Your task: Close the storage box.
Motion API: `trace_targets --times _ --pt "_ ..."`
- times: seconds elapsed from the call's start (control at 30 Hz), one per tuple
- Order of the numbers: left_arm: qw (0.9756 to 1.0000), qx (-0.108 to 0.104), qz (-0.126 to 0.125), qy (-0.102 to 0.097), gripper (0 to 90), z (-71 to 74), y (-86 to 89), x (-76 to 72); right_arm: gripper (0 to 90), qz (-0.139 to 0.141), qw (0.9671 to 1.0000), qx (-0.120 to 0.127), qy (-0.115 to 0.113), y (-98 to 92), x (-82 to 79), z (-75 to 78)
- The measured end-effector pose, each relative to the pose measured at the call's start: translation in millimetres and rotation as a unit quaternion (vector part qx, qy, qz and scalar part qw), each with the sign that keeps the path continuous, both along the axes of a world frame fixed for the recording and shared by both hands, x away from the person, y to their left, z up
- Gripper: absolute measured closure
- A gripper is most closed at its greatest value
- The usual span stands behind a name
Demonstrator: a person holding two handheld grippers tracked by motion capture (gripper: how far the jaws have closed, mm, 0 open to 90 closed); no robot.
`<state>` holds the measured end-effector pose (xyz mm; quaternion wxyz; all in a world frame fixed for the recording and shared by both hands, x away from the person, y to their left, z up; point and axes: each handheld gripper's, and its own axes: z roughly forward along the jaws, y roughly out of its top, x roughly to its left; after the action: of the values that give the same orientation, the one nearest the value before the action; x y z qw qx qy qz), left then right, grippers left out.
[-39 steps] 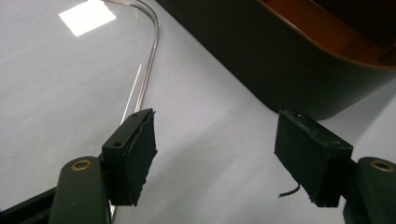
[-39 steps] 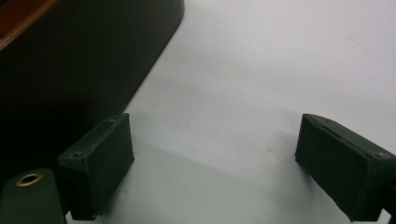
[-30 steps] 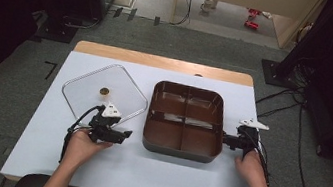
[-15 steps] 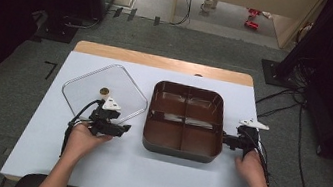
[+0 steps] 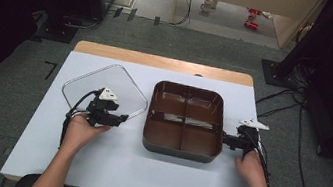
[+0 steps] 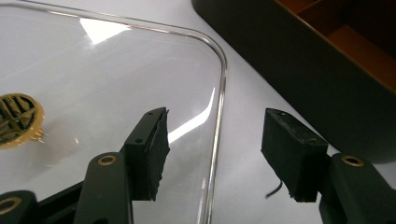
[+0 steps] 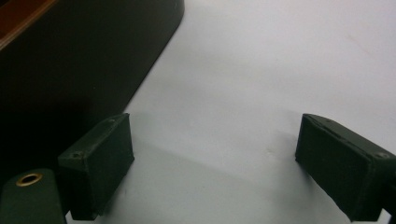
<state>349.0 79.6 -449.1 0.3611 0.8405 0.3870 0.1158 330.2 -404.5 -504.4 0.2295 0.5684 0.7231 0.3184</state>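
Note:
A clear square lid point(image 5: 85, 89) with a gold knob point(image 6: 16, 119) lies flat on the white table, left of a dark brown box point(image 5: 185, 119) divided into several compartments. My left gripper point(image 5: 121, 117) is open at the lid's right corner. In the left gripper view the left gripper point(image 6: 215, 122) has one jaw over the lid point(image 6: 93, 70) and the other beyond its rim, toward the box point(image 6: 327, 60). My right gripper point(image 5: 226, 140) is open just right of the box. In the right gripper view its left jaw stands beside the box wall point(image 7: 70, 60), and the right gripper point(image 7: 210, 128) holds nothing.
The white table point(image 5: 107, 165) has bare surface in front of the box and lid. A wooden strip point(image 5: 159, 62) runs along its far edge. Dark equipment and cables stand on the floor around the table.
My left gripper has moved forward, away from the person, onto the lid's right corner, and its plate now covers the knob in the high view. The right gripper has stayed put.

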Motion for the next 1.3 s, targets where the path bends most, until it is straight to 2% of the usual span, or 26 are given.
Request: trace_targets --times 0.13,0.2,0.23,0.4,0.47,0.5,0.73,0.8,0.87,0.93,1.03,1.17,1.27,1.3 --pt "1.0000 -0.002 0.005 0.005 39.8 2.4 5.2 9.5 10.6 0.000 1.0000 -0.001 0.000 -0.1 0.0 0.0" --pt "1.0000 0.001 0.006 0.003 42.7 3.0 6.2 11.5 10.6 0.000 1.0000 0.000 0.000 -0.1 0.0 0.0" --pt "0.9999 0.004 0.008 -0.006 43.3 4.0 8.4 14.4 10.6 0.000 1.0000 -0.001 0.000 -0.1 0.0 0.0" --pt "0.9999 0.000 0.013 0.002 40.4 5.3 13.2 21.5 10.6 0.001 1.0000 -0.001 0.000 -0.2 0.0 0.0" --pt "0.9999 0.008 0.013 0.005 40.6 6.4 16.4 24.0 10.6 0.000 1.0000 0.000 0.000 -0.1 0.0 0.0" --pt "0.9998 -0.001 0.018 0.005 42.5 7.9 20.6 26.2 10.6 0.000 1.0000 0.000 0.000 -0.1 0.0 0.0" --pt "0.9995 -0.007 0.029 0.000 41.0 12.6 30.0 35.8 10.6 0.001 1.0000 0.000 0.000 -0.2 0.0 0.0" --pt "0.9994 -0.012 0.032 0.002 40.6 13.5 33.5 40.4 10.6 0.000 1.0000 0.000 0.000 -0.2 0.0 0.0" --pt "0.9991 -0.016 0.038 0.012 39.8 15.8 38.3 47.6 10.6 0.001 1.0000 0.000 0.000 -0.2 0.0 0.0" --pt "0.9991 -0.012 0.040 0.008 38.2 16.4 39.2 48.9 10.6 0.000 1.0000 -0.001 0.000 -0.1 0.0 0.0" --pt "0.9989 -0.019 0.042 0.003 36.7 17.6 44.8 54.0 10.6 0.001 1.0000 0.000 0.000 -0.1 0.0 0.0" --pt "0.9980 -0.015 0.060 -0.013 37.5 16.0 51.5 58.1 10.6 0.001 1.0000 -0.001 0.000 -0.2 0.0 0.0" --pt "0.9976 -0.010 0.067 -0.014 38.4 13.3 53.7 59.8 10.6 0.001 1.0000 -0.001 0.000 -0.2 0.0 0.0" --pt "0.9974 -0.009 0.071 -0.008 38.4 9.0 54.9 62.1 10.6 0.001 1.0000 -0.001 0.000 -0.2 0.0 0.0"
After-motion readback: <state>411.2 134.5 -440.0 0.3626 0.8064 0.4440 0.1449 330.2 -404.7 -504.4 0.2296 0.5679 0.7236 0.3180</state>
